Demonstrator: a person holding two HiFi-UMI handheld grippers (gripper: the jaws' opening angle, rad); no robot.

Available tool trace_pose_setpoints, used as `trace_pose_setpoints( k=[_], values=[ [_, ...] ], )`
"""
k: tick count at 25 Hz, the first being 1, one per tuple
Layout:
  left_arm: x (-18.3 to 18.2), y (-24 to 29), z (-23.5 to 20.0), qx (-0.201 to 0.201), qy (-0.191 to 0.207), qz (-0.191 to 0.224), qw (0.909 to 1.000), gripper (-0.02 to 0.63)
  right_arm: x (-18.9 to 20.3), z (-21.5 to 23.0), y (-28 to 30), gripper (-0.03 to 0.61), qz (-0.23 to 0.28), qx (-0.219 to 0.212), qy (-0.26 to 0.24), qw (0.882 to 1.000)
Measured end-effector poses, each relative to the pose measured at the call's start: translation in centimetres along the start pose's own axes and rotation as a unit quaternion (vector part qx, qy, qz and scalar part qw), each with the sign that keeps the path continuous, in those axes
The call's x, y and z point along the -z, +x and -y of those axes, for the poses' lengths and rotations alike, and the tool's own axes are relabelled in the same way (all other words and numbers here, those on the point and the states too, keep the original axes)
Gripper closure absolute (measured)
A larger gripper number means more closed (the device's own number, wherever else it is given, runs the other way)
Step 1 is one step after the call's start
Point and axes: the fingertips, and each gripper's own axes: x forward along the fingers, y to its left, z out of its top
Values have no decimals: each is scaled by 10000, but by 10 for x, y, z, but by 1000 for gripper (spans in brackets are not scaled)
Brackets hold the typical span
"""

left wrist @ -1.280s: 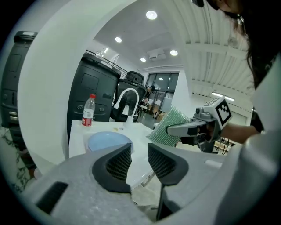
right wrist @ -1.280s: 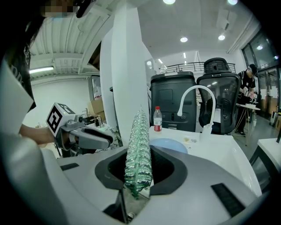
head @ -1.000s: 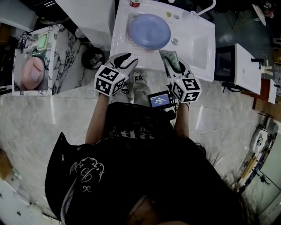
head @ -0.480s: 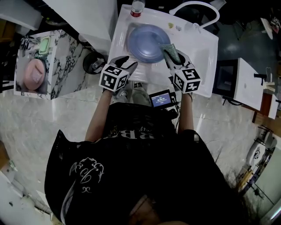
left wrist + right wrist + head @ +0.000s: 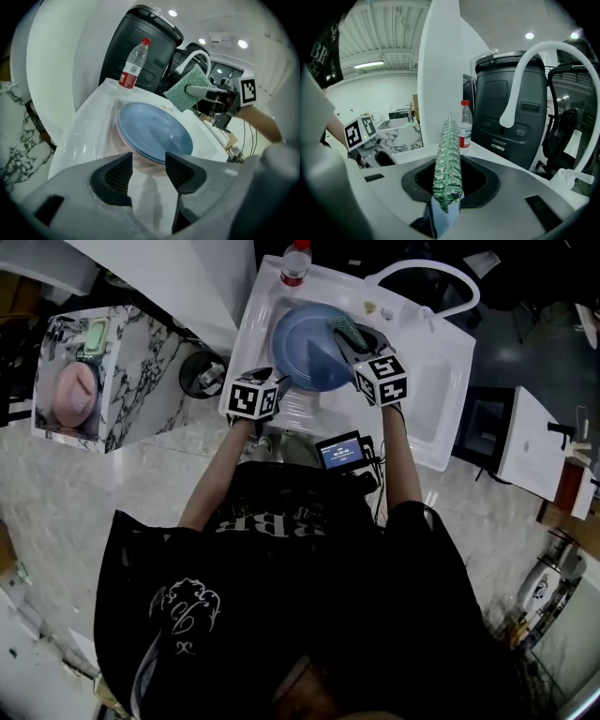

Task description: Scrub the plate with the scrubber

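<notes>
A blue plate (image 5: 305, 348) lies in the white sink (image 5: 265, 306), on a pale plate beneath it (image 5: 123, 140). My left gripper (image 5: 277, 382) hovers at the plate's near left edge; its jaws are opening, with nothing between them, and the blue plate (image 5: 154, 127) lies just beyond the left gripper's tips (image 5: 148, 172). My right gripper (image 5: 352, 343) is shut on a green scrubber (image 5: 344, 330) above the plate's right side. The scrubber (image 5: 447, 159) stands edge-on between the right jaws, and its flat green face (image 5: 188, 90) shows in the left gripper view.
A red-capped water bottle (image 5: 294, 265) stands on the sink's back rim. A white curved faucet (image 5: 427, 284) arches over the right side. A dark bin (image 5: 140, 47) stands behind the sink. A marble counter (image 5: 131, 371) with a pink dish (image 5: 73, 397) is to the left.
Both grippers have moved forward from the sink's front edge to over the plate. The scrubber, once near the front rim, now hangs above the plate's right side.
</notes>
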Motion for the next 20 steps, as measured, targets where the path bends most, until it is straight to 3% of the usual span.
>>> trace_pose_setpoints(
  k=[8, 16, 20],
  values=[
    [-5, 12, -10, 16, -622, 176, 9979, 400, 23, 20, 65, 486, -339, -275, -359, 9984],
    [-5, 18, -16, 2, -746, 78, 9972, 400, 45, 16, 112, 486, -748, -606, -844, 9918],
    [-6, 17, -17, 5, -709, 81, 9974, 400, 49, 13, 121, 486, -720, -728, -959, 9901]
  ],
)
